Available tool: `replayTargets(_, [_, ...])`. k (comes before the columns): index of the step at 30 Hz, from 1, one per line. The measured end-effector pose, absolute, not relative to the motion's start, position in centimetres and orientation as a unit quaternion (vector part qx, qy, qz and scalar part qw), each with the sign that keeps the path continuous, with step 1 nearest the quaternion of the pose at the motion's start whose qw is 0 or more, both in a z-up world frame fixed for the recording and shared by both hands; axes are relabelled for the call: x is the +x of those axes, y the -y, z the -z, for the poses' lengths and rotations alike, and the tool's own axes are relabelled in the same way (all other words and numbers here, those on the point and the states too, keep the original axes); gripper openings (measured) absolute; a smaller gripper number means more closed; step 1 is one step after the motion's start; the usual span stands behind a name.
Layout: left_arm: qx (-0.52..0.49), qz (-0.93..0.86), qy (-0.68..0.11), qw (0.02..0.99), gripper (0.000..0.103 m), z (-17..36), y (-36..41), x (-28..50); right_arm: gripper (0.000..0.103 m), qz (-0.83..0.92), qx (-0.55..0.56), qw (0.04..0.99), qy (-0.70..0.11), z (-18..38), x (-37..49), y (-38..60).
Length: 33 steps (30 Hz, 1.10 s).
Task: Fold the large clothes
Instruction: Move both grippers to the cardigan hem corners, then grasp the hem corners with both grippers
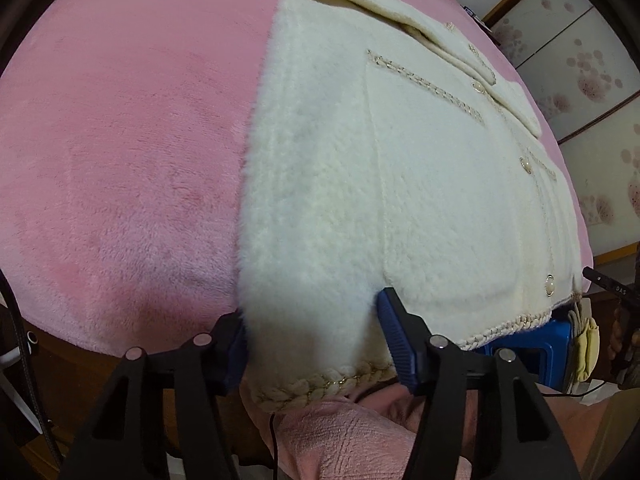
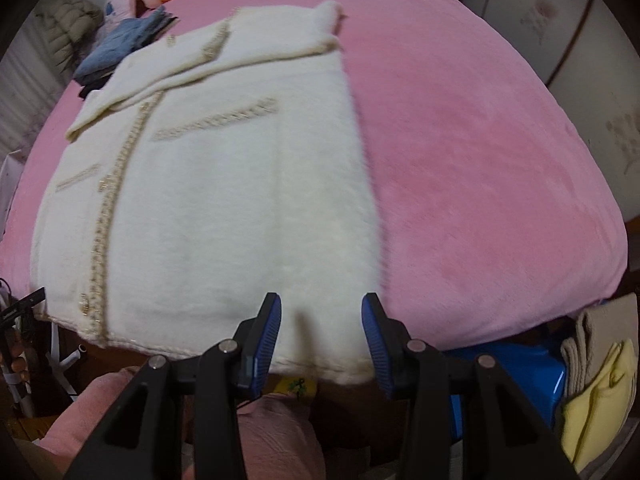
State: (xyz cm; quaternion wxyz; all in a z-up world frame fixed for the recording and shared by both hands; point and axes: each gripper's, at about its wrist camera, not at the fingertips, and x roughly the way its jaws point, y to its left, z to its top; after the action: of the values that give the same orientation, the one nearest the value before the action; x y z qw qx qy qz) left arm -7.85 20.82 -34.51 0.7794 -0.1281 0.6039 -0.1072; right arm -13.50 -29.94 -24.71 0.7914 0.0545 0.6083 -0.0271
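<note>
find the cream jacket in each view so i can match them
Left wrist: jacket fills centre and right, its braided hem between the open fingers of the left gripper.
Right wrist: jacket fills centre and left, its hem between the open fingers of the right gripper.
Shared landmark: the pink blanket under it.

Pink blanket (image 2: 480, 168) is lying bare right of the cream coat (image 2: 224, 200), while folded blue clothes (image 2: 120, 44) are crowding the far left corner and a blue stool (image 2: 516, 376) with draped cloths (image 2: 600, 360) is standing beside the near edge.
</note>
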Motion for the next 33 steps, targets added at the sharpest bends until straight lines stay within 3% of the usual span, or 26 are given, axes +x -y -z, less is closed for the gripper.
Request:
replayTargets(12, [-0.124,0.096,-0.617,0.771,0.063,35.2,-20.0,-7.3,0.042,-0.009,0.11,0.766,-0.633,28.6,-13.3,32.2])
replayTargets(13, [-0.125,0.095,-0.619,0.769,0.061,35.2,-20.0,-7.3,0.042,-0.02,0.117,0.764,-0.634,28.8,-13.3,32.1])
replayTargets(15, [-0.122,0.096,-0.625,0.765,0.042,35.1,-19.6,-6.9,0.041,-0.03,0.116,0.76,-0.639,29.1,-13.2,31.7])
replayTargets(17, [-0.105,0.096,-0.63,0.763,0.028,34.8,-18.9,-6.8,0.024,-0.039,0.112,0.758,-0.641,29.1,-13.1,31.4])
replayTargets(20, [-0.074,0.078,-0.642,0.759,0.014,34.1,-17.7,-6.5,0.014,-0.047,0.116,0.755,-0.643,28.6,-12.9,31.4])
replayTargets(27, [-0.064,0.016,-0.67,0.739,0.008,30.5,-15.6,-5.1,0.01,-0.087,0.081,0.772,-0.624,24.5,-12.5,30.1])
replayTargets(33, [-0.158,-0.024,-0.629,0.761,0.006,23.5,-15.1,-3.1,0.007,-0.132,0.119,0.801,-0.572,18.0,-10.6,30.5])
